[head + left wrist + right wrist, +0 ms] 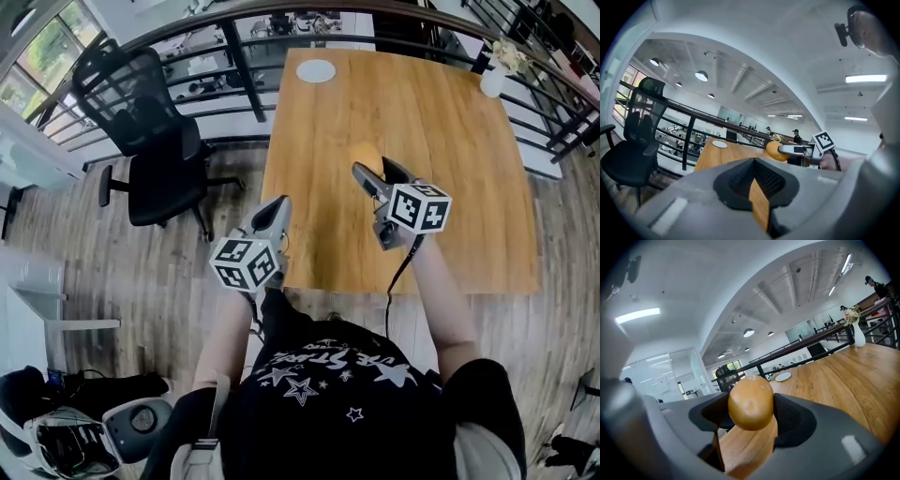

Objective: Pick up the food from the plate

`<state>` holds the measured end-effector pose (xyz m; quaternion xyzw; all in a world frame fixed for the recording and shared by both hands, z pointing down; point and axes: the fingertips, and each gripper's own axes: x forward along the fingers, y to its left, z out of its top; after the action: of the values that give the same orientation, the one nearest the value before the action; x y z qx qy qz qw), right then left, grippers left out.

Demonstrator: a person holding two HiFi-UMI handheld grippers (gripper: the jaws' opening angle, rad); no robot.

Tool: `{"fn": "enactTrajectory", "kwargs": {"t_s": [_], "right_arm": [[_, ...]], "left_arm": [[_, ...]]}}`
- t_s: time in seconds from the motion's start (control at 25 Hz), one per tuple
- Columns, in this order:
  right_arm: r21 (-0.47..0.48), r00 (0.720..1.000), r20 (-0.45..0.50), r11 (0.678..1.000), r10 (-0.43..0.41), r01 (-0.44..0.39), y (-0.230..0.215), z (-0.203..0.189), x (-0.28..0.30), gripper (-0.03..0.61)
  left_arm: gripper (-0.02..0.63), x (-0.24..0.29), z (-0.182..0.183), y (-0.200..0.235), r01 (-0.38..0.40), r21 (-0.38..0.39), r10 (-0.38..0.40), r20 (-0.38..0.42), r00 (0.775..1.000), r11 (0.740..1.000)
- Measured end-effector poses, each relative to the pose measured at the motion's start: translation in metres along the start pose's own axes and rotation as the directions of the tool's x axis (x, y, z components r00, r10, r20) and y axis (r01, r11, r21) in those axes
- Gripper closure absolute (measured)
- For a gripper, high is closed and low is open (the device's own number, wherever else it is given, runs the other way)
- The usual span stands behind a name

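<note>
A round golden-brown piece of food [751, 402] sits squeezed between the dark pads of my right gripper [751, 420], which is shut on it and holds it above the wooden table [450, 187]. In the head view the food [364, 153] peeks out beyond the right gripper [377, 171] over the table's middle. The white plate [316, 70] lies bare at the table's far end, well away from both grippers. My left gripper [278, 208] hovers off the table's near left edge, its jaws together on nothing. The left gripper view shows the food [773, 151] and the plate [720, 145].
A black office chair [150, 141] stands left of the table by a dark railing [239, 70]. A white vase with flowers [494, 80] is at the far right corner. Bags and gear lie on the floor at the lower left [66, 441].
</note>
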<state>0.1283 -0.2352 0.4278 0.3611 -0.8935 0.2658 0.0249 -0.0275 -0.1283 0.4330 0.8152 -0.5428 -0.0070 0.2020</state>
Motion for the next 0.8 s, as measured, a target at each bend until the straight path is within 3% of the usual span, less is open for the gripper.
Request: {"fn": "enactTrajectory", "kwargs": {"t_s": [0.2,0.48,0.8], "right_arm": [[0.013,1.000,-0.007,1.000,0.010,-0.010,-0.008,-0.020,-0.027,0.270],[0.054,1.000,-0.004,0.999,0.006,-0.006,-0.006,-0.018,-0.041,0.270],[0.027,1.000,-0.016,1.000,0.015,-0.014,0.012,-0.047,-0.053,0.270]], "left_arm": [[0.612,-0.004,-0.020,-0.024,-0.007,0.002,0.007,-0.002,1.000,1.000],[0.612,-0.011,-0.011,-0.030,-0.007,-0.004,0.007,-0.019,1.000,1.000],[0.612,-0.030,-0.027,-0.031,0.006,-0.005,-0.006,-0.001,1.000,1.000]]}}
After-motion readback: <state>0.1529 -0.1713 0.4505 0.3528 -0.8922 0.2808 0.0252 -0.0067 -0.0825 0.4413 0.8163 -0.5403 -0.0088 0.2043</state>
